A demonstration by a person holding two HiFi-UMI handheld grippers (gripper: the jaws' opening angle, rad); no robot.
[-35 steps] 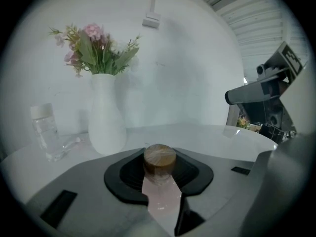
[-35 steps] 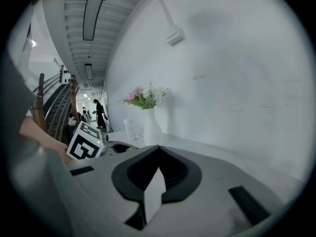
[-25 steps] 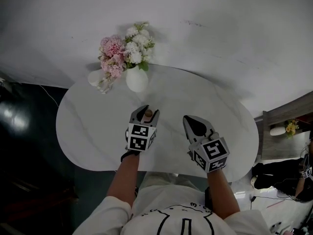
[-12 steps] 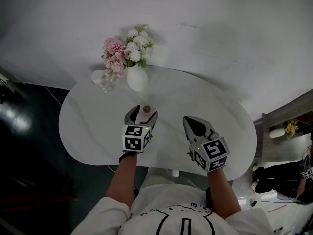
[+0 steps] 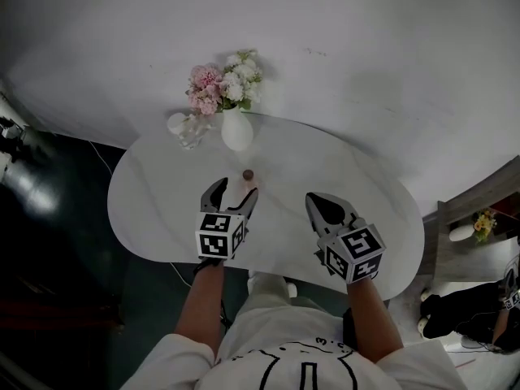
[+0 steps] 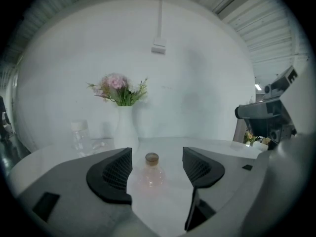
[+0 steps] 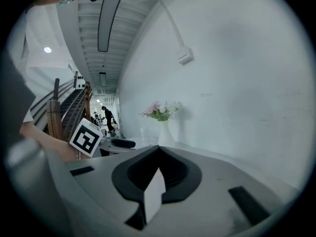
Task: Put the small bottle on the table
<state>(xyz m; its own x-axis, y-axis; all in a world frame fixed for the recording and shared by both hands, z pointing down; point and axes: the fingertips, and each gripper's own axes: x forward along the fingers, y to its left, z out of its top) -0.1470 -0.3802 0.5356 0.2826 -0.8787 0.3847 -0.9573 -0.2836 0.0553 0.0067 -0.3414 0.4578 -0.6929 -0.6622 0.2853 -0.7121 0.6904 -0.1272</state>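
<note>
The small bottle (image 5: 248,175), clear and round-bellied with a brown cap, stands upright on the white oval table (image 5: 154,210). My left gripper (image 5: 234,193) is open wide just behind it, with no pad touching it. In the left gripper view the bottle (image 6: 151,174) shows in the gap a little beyond the two dark pads (image 6: 114,174). My right gripper (image 5: 318,203) hovers shut over the table's right half and holds nothing. In the right gripper view its jaws (image 7: 158,168) meet in a closed point.
A white vase of pink and white flowers (image 5: 236,130) and a clear glass jar (image 5: 190,130) stand at the table's far edge, behind the bottle. A white wall lies beyond them. Dark floor is at the left and a wooden stair rail (image 5: 487,187) at the right.
My left gripper has opened, let go of the bottle and drawn back toward me. The bottle stays standing on the table. The right gripper has hardly moved.
</note>
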